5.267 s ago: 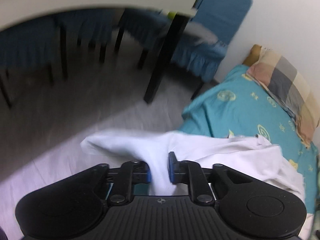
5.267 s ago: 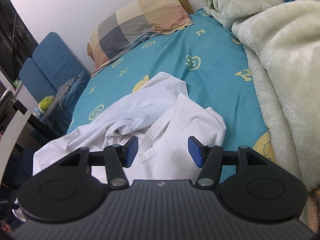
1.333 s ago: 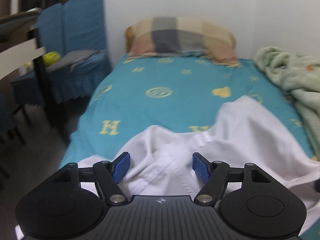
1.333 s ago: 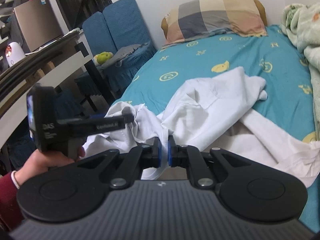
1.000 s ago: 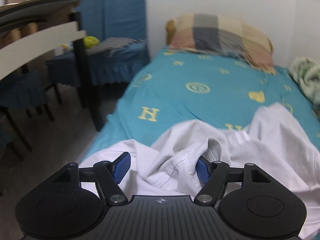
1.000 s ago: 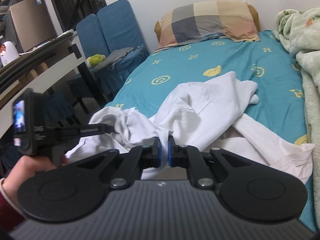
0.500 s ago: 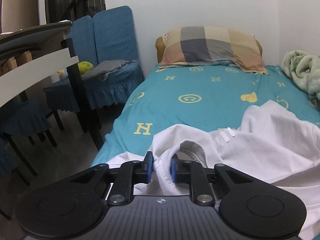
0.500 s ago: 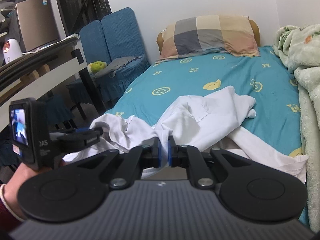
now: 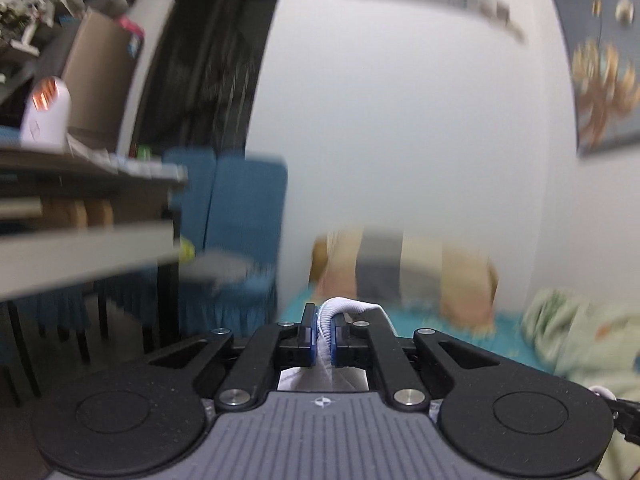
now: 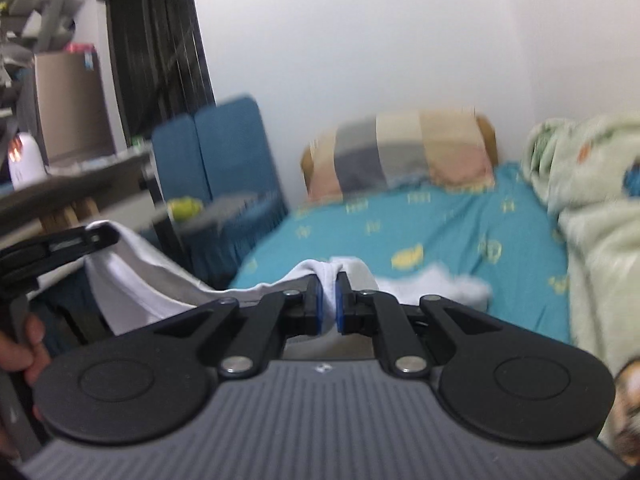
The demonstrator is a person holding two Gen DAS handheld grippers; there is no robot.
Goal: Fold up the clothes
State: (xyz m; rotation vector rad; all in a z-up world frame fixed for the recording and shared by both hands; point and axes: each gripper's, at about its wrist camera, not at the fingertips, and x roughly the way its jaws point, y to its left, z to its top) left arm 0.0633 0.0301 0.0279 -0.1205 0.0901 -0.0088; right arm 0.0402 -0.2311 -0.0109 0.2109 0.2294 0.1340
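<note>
My left gripper is shut on the ribbed collar edge of a white shirt; the rest of the garment hangs out of sight below it. My right gripper is shut on another part of the same white shirt. In the right wrist view the cloth stretches left from my right gripper up to the left gripper, which is held higher at the left edge. A loose end of the shirt trails toward the teal bed. Both views are blurred.
A checked pillow lies at the head of the bed. A pale green blanket is piled on the right. Blue chairs and a desk stand at the left, with a white wall behind.
Both grippers have risen and tilted upward, lifting the shirt off the bed. The shirt now hangs stretched between them, and both views have swung up toward the wall.
</note>
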